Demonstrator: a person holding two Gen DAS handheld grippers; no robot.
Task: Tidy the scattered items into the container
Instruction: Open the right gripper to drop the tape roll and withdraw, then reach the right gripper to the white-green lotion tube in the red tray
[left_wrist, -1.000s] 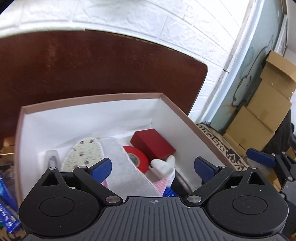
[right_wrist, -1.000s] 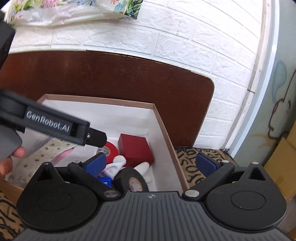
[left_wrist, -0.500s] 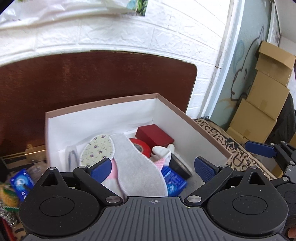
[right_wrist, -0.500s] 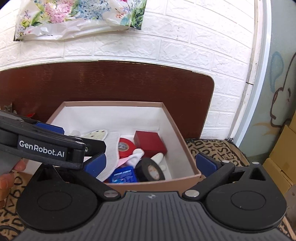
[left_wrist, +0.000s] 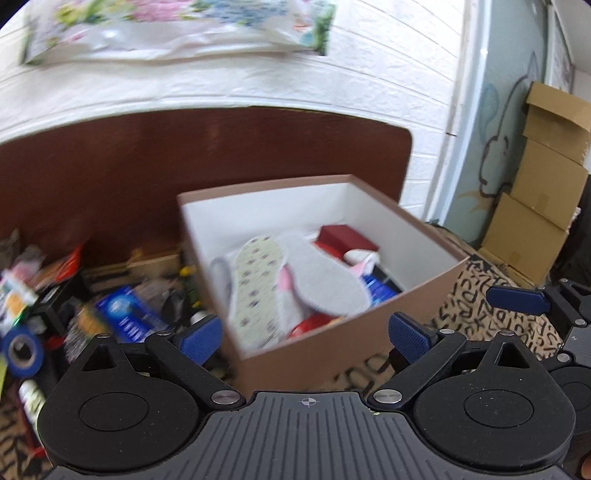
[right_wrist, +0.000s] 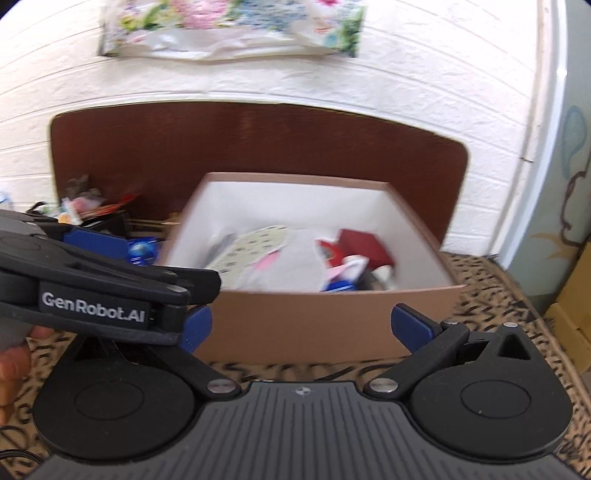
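The left tool stands wide open with nothing between its blue pads; the right tool is likewise spread and empty. Just ahead of both sits the brown box with white inner walls, holding a floral insole, a grey insole, a small red box and a red tape roll. Left of the left tool, outside the box, loose clutter lies blurred, among it a blue tape roll and a blue packet.
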